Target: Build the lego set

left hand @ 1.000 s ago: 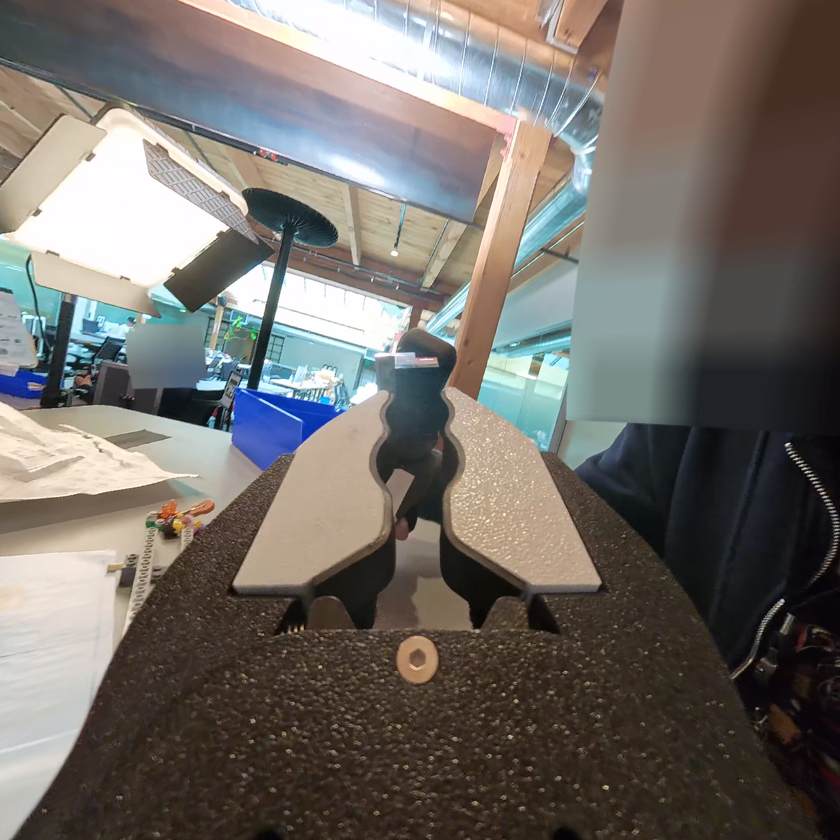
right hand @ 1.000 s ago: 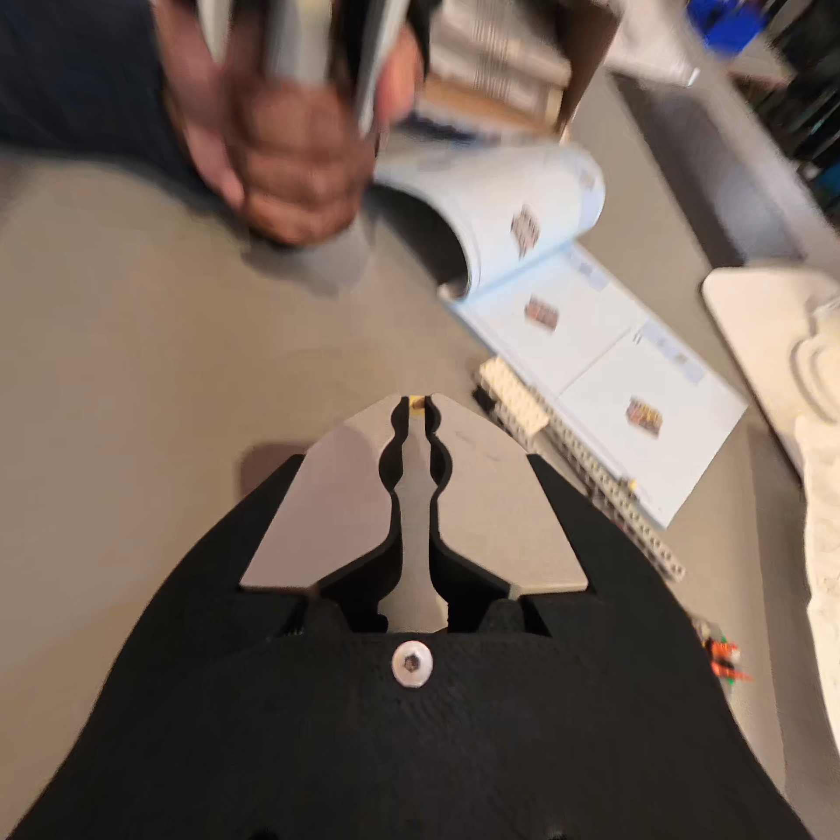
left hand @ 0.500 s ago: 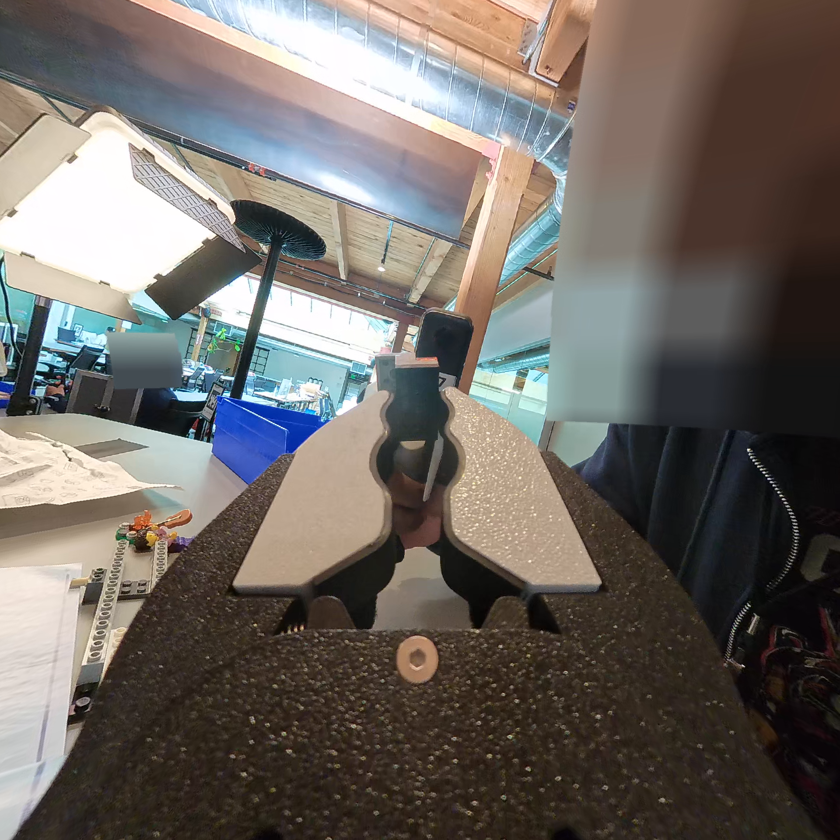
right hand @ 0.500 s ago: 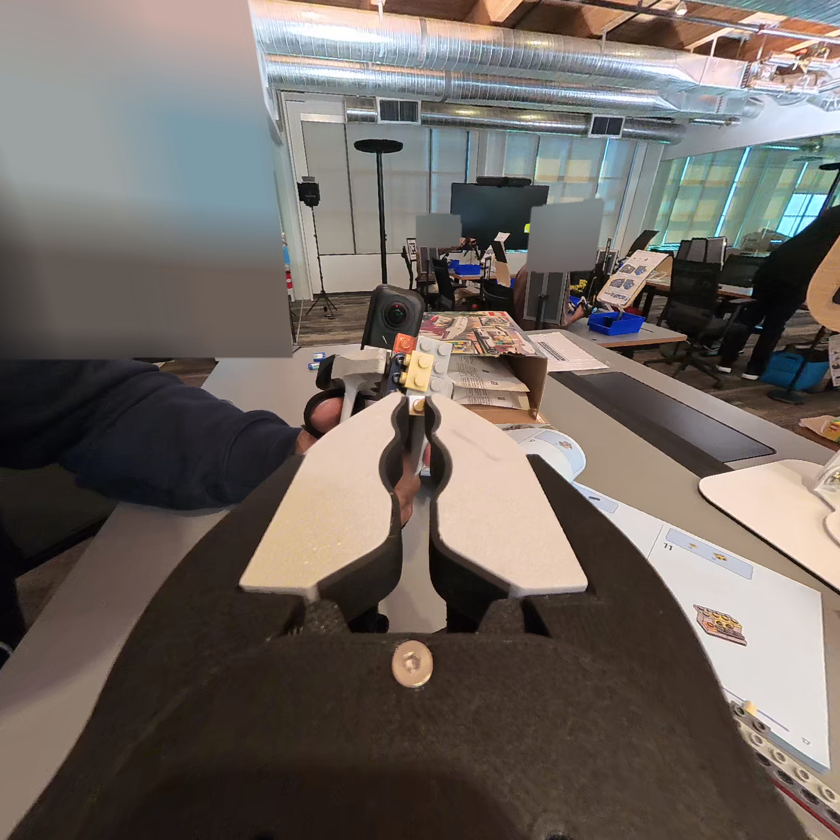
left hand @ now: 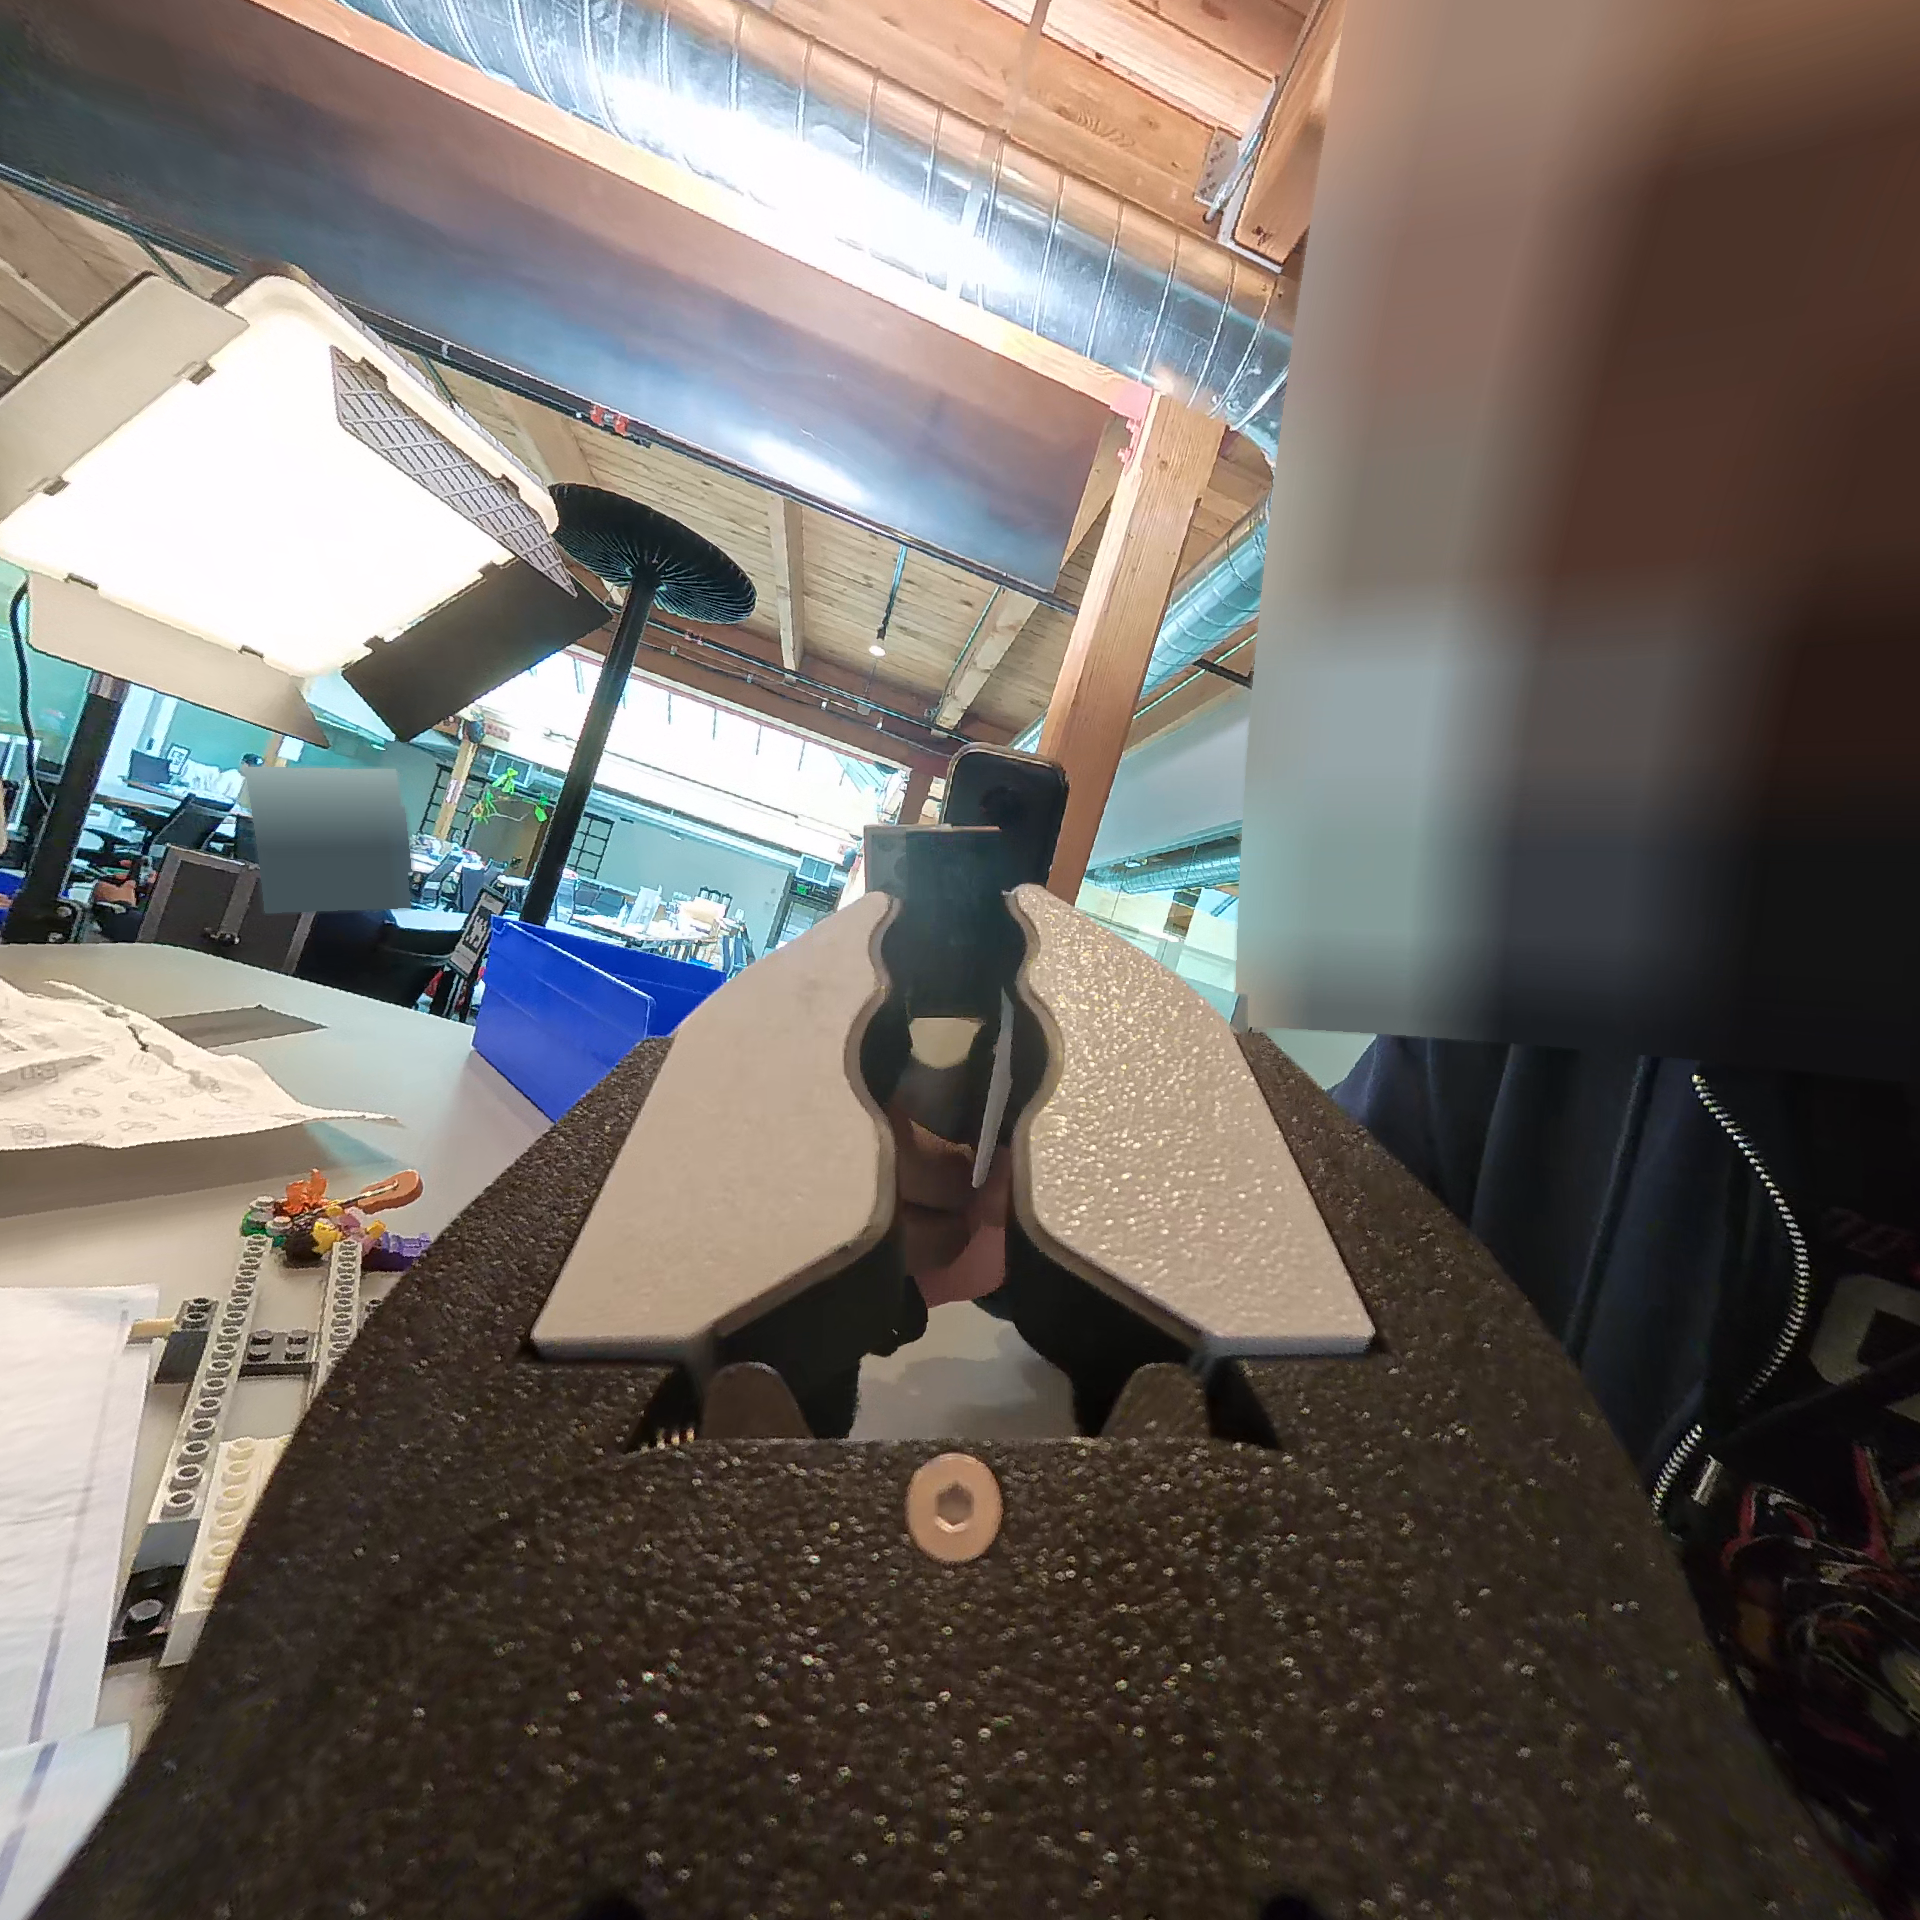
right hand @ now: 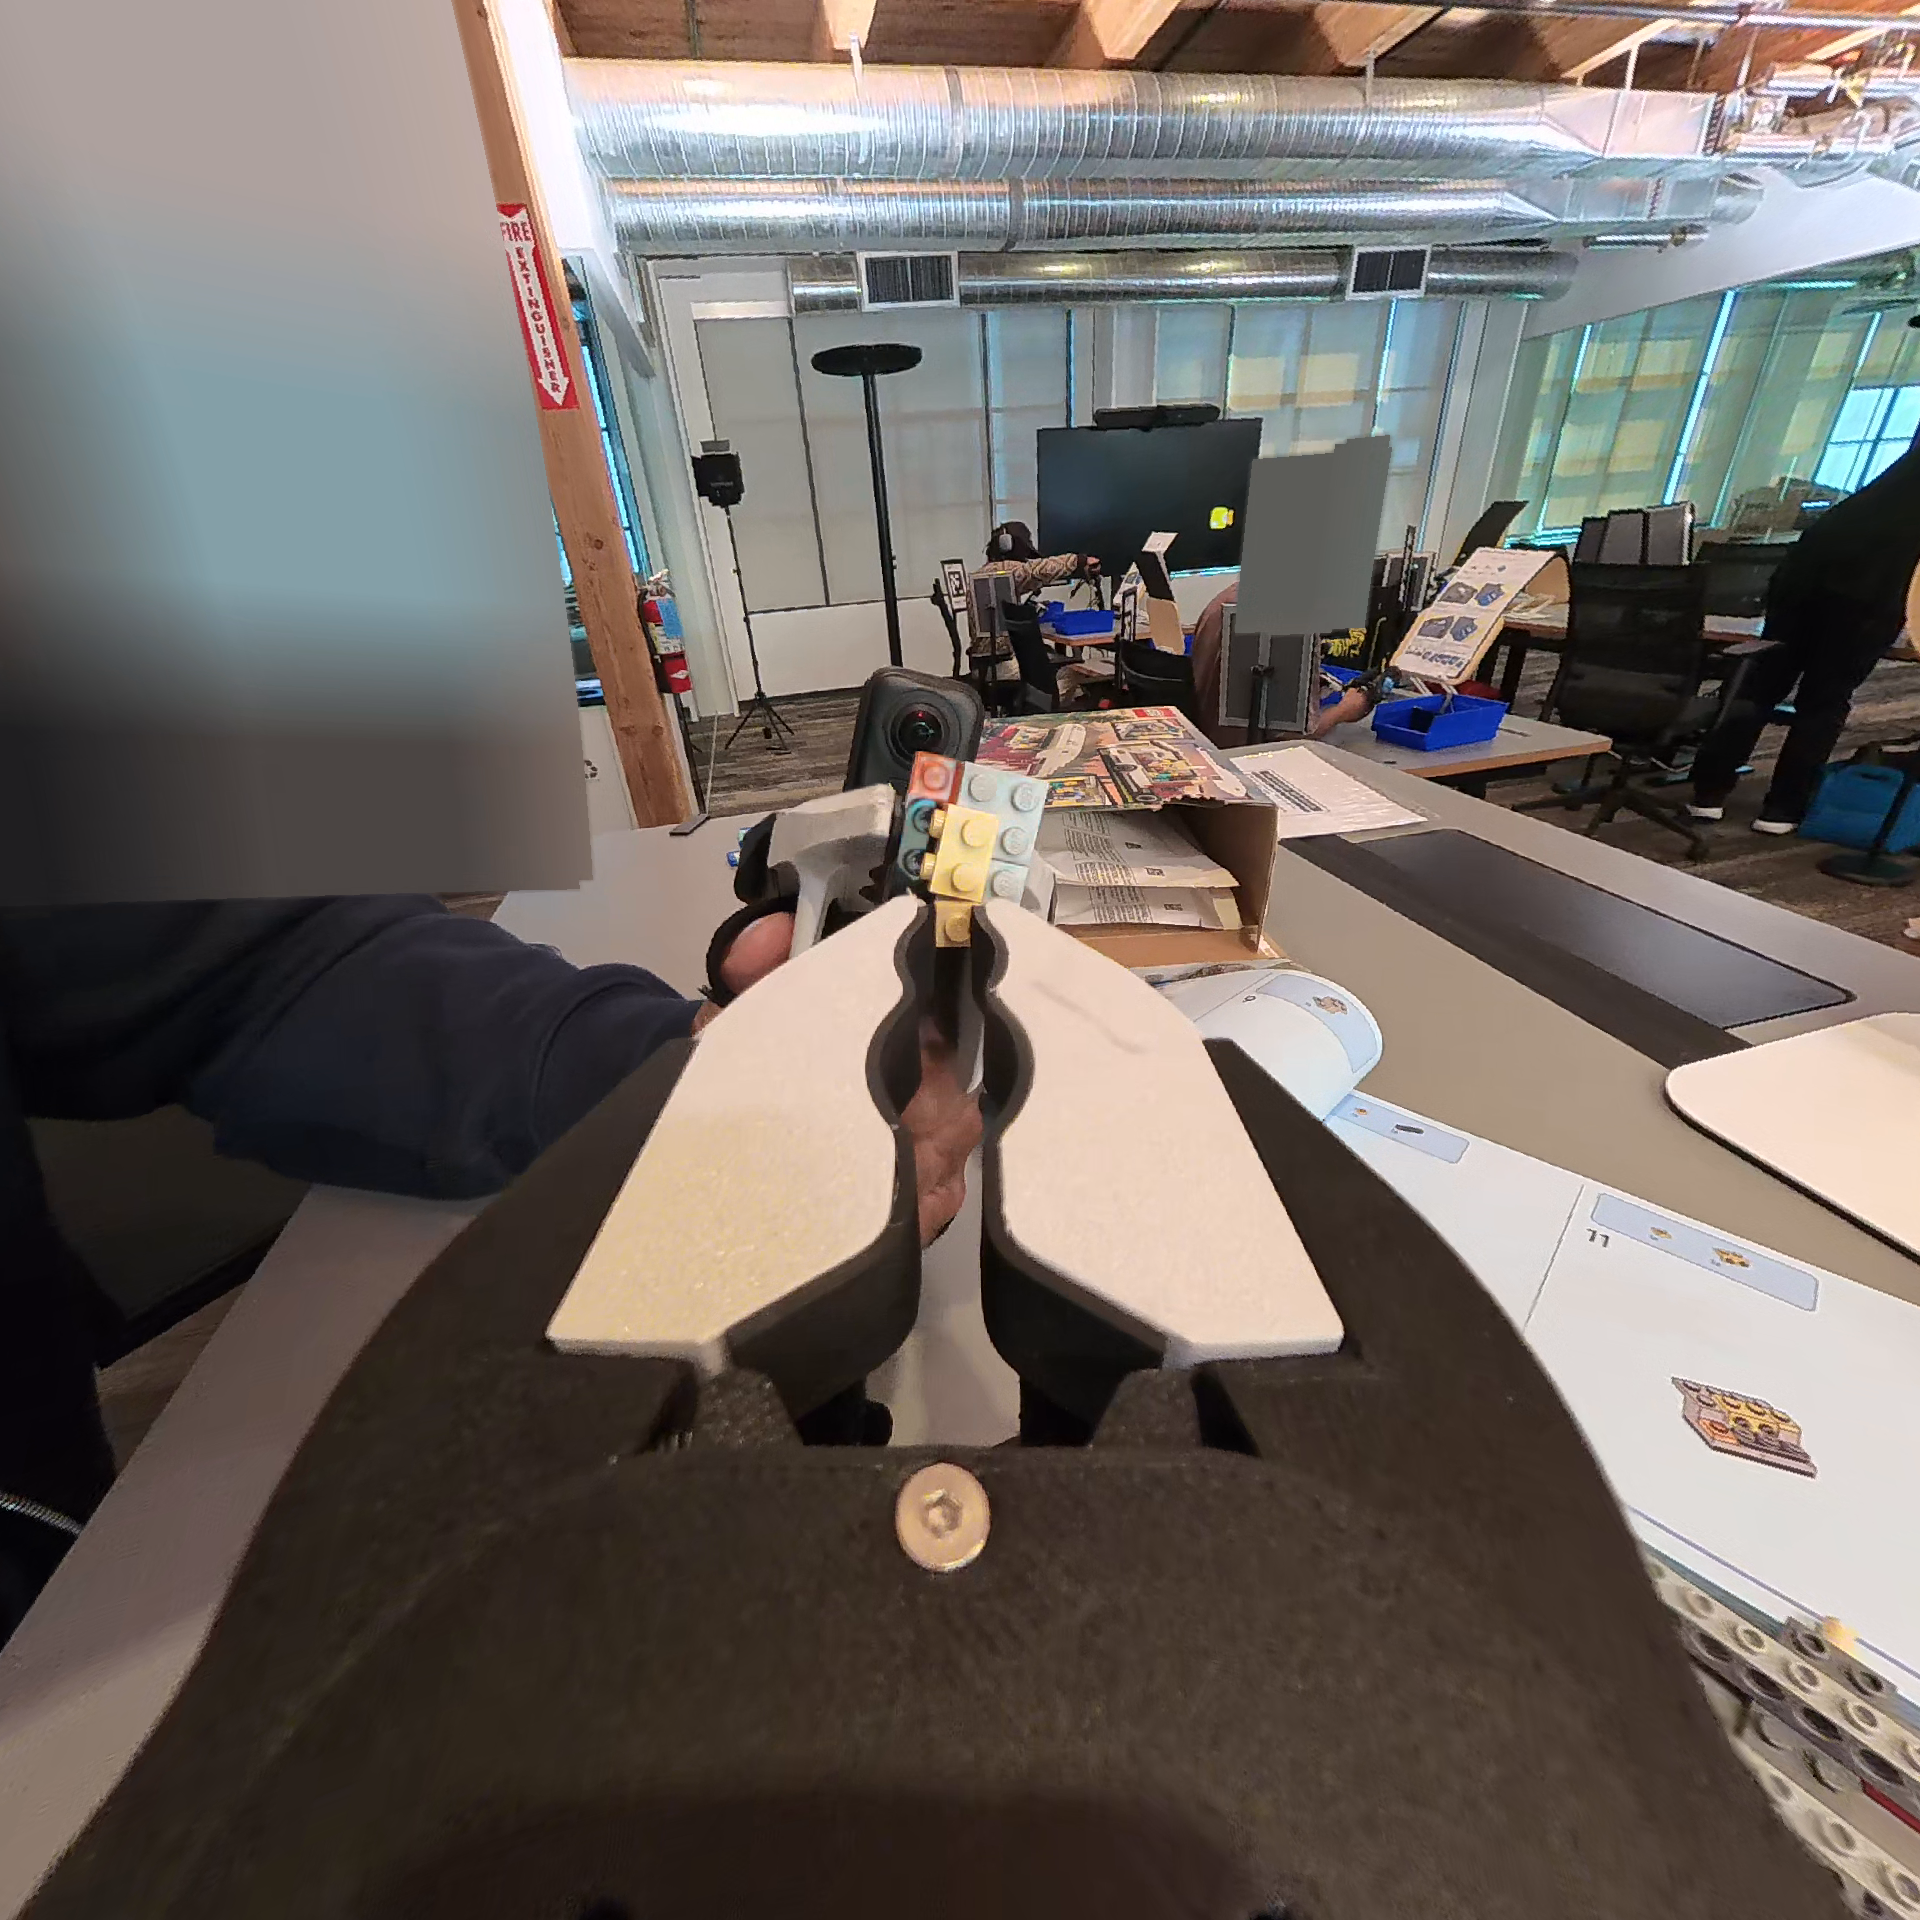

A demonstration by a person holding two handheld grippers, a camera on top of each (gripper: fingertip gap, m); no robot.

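My left gripper (left hand: 951, 906) is shut on a small brick assembly (left hand: 948, 883), which looks dark from behind in the left wrist view. In the right wrist view the assembly (right hand: 982, 831) shows pale blue, yellow and orange studded bricks, held up by the left gripper's grey fingers (right hand: 831, 854). My right gripper (right hand: 951, 923) is shut on a small yellow brick (right hand: 953, 923), whose top edge meets the underside of the assembly. The two grippers face each other above the table. The right gripper's black camera (left hand: 1006, 805) shows behind the assembly.
An open instruction booklet (right hand: 1662, 1299) and a white tray (right hand: 1818, 1101) lie to the right. A cardboard box (right hand: 1226, 852) with papers stands behind. Long grey brick strips (left hand: 208, 1403), small colourful pieces (left hand: 332, 1210), crumpled paper (left hand: 125, 1081) and a blue bin (left hand: 561, 1018) lie to the left. Both grippers' tips are close together, under 4 cm apart.
My right gripper swung up from pointing down at the table, keeping the small yellow brick, and brought it up against the assembly. My left gripper stayed shut on the assembly and barely moved.
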